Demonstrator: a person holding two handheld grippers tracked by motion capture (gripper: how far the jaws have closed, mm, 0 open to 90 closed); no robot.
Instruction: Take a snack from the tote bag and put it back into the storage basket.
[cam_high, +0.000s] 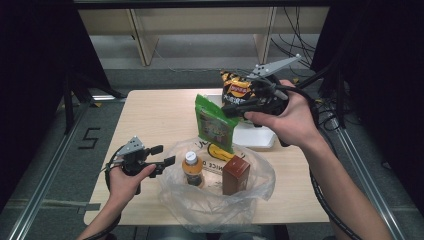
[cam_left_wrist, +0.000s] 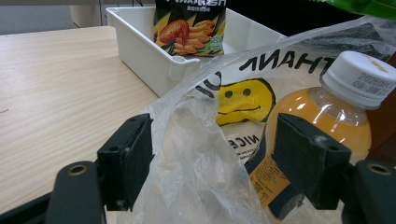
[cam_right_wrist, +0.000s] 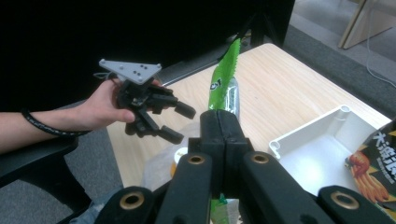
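one green packet (cam_high: 216, 123), one bottle (cam_high: 192, 168), one box (cam_high: 235, 174)

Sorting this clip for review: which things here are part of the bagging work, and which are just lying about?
In the job:
- green snack packet, pinched in the right tool above the bag
- clear plastic bag, its edge between the open left tool
- juice bottle and brown box, inside the bag

Lying about:
- white tray
- chip packet in the tray
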